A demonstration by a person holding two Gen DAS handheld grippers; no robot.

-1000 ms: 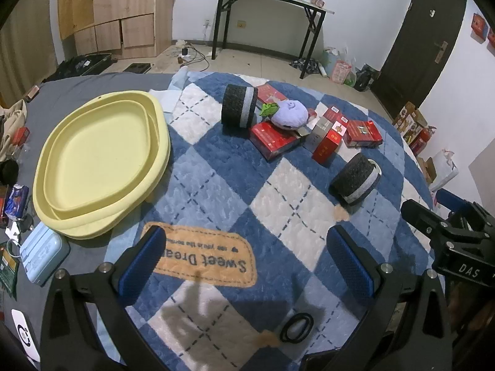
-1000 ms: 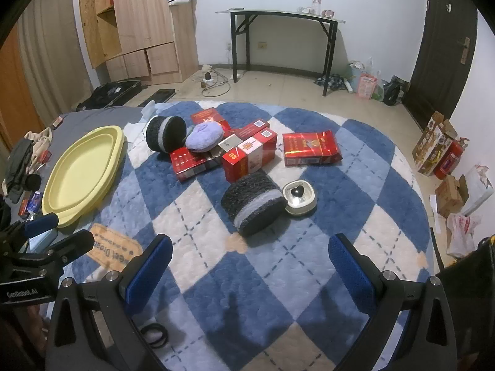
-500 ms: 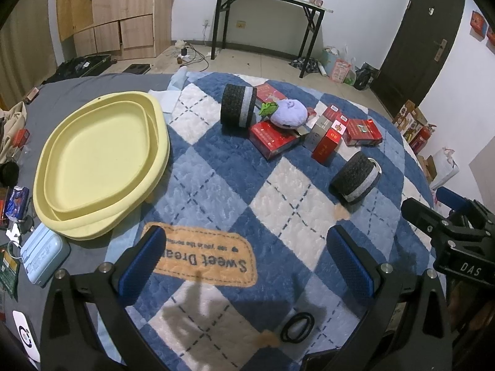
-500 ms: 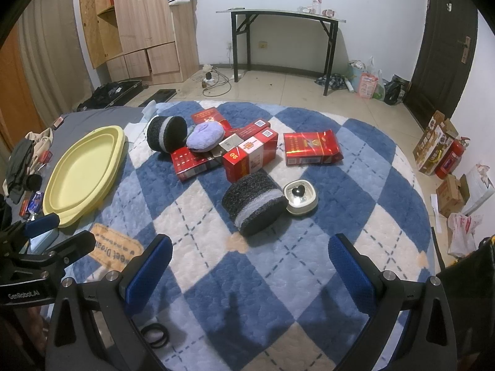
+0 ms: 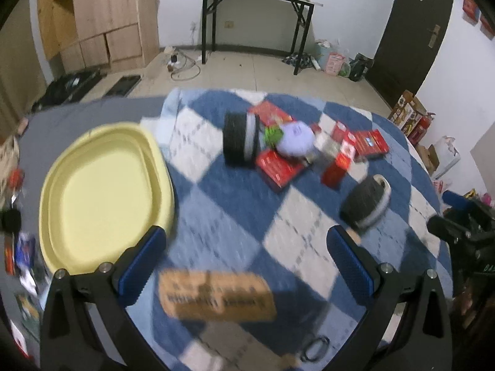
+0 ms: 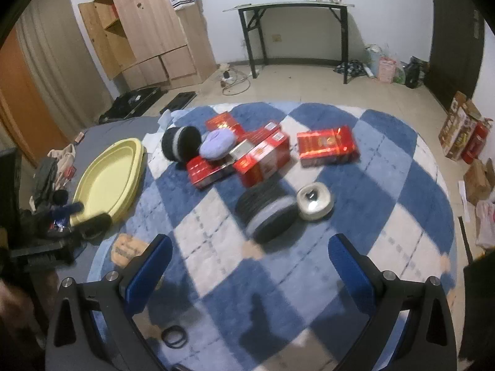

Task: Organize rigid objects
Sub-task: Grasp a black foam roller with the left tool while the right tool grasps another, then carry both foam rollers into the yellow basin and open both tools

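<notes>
- Left gripper and right gripper both hung over the rug with jaws wide and nothing between them, probably lining up a first pick.
- Red boxes, a purple pouch and one black roll sat piled mid-rug; a second roll lay apart.
- The yellow tray sat empty at the rug's left edge, looking like the drop spot.
- Only the right view clearly showed the round white tin touching that second roll; the left view was blurred.
</notes>
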